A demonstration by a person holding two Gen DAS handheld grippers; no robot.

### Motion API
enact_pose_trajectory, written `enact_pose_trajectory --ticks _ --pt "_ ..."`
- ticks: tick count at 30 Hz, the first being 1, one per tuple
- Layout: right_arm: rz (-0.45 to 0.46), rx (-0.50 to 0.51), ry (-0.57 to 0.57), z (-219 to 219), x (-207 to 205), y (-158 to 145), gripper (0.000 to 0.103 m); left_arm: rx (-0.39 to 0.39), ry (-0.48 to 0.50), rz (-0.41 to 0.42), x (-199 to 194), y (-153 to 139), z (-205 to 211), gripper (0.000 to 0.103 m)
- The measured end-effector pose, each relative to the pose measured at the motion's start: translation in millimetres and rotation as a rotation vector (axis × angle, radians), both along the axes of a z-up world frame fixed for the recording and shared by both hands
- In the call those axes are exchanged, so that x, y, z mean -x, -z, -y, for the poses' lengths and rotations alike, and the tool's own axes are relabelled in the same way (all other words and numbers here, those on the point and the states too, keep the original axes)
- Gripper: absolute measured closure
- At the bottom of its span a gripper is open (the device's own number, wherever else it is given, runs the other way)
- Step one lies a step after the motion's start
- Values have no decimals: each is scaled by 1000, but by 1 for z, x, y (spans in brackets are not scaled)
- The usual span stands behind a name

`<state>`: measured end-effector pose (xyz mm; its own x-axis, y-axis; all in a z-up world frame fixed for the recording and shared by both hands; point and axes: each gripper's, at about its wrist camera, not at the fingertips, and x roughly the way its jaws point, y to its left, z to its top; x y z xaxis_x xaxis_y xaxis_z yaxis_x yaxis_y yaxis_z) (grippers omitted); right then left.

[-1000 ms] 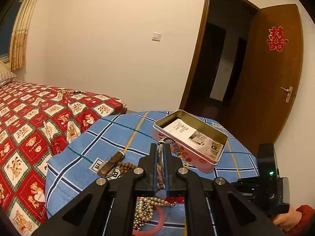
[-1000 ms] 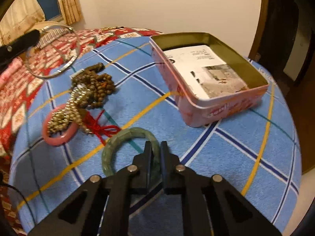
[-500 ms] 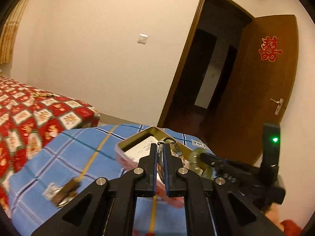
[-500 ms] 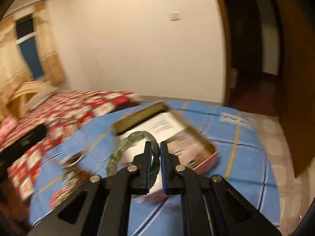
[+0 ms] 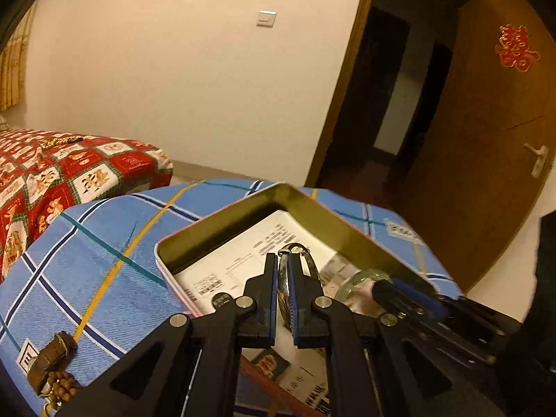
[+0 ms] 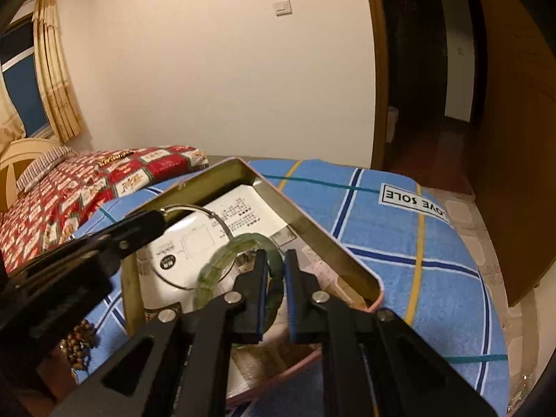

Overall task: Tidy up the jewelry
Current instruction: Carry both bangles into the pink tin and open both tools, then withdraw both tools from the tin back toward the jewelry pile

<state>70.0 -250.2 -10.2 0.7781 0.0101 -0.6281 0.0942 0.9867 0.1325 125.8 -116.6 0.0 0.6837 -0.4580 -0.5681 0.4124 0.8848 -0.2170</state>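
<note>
The green bangle (image 6: 227, 260) is pinched between the pads of my right hand-held gripper (image 6: 276, 271), hanging over the open tin (image 6: 312, 232) with its free arc above the printed paper (image 6: 239, 208) that lines the bottom; I cannot tell whether it touches the paper yet. Next to it, my left hand-held gripper (image 5: 283, 278) is clenched on the silver bangle (image 5: 304, 257), a thin metal ring held on edge over the same tin, and in the right-hand view that ring reaches across the paper from the left. So both hands are loaded and both pieces are over the box, but neither is let go: as I judge it, these two drops are the step in hand, and nothing else shows inside the tin except the paper. The tin sits toward the far part of the blue checked surface (image 5: 87, 260), its long side slanting away from me. What is left lies outside it: a string of brown wooden beads (image 5: 52, 378) with a dark wooden piece at the near left edge of the surface, seen again as a small heap of beads just left of the tin in the right-hand view. Beyond the surface's left edge is the bed with the red patterned cover (image 5: 69, 173).
</note>
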Motion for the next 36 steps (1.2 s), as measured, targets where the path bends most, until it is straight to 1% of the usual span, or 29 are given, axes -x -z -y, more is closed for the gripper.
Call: enact_pose_trajectory --ticks 2,3,4,6,7,8,10,11,14,15,22,26,29,36 --pt "-4 -10 7 4 -1 3 79 -10 -26 8 -2 2 -1 98" --pt "-6 -13 13 6 0 3 71 -15 -34 11 -3 2 -1 98" --pt "0 -13 21 7 1 2 56 -22 -42 18 -3 1 -2 95" --pt "42 -16 44 10 7 -3 38 -41 -52 35 -1 -2 -1 67" --pt "70 -23 57 12 12 -7 30 -52 -71 41 1 -3 -2 44" --pt "100 -19 77 13 16 -10 28 -50 -96 55 3 -6 -4 33" --pt "154 15 123 14 24 -17 26 -9 -109 73 11 -12 -12 32" --pt "178 27 144 16 27 -20 26 0 -113 67 11 -13 -14 32" --pt "211 22 187 21 32 -23 21 -2 -139 57 19 -12 -21 32" --pt "214 28 199 23 34 -23 19 -9 -143 55 21 -11 -21 32" --pt "211 75 189 8 32 -19 19 -54 -150 59 48 -6 -23 32" --pt "219 93 189 2 38 -19 19 -102 -157 82 64 -5 -23 32" --pt "214 88 185 -2 42 -18 19 -125 -165 94 72 -3 -26 32" --pt "211 88 180 -13 55 -17 19 -149 -169 102 87 -2 -35 32"
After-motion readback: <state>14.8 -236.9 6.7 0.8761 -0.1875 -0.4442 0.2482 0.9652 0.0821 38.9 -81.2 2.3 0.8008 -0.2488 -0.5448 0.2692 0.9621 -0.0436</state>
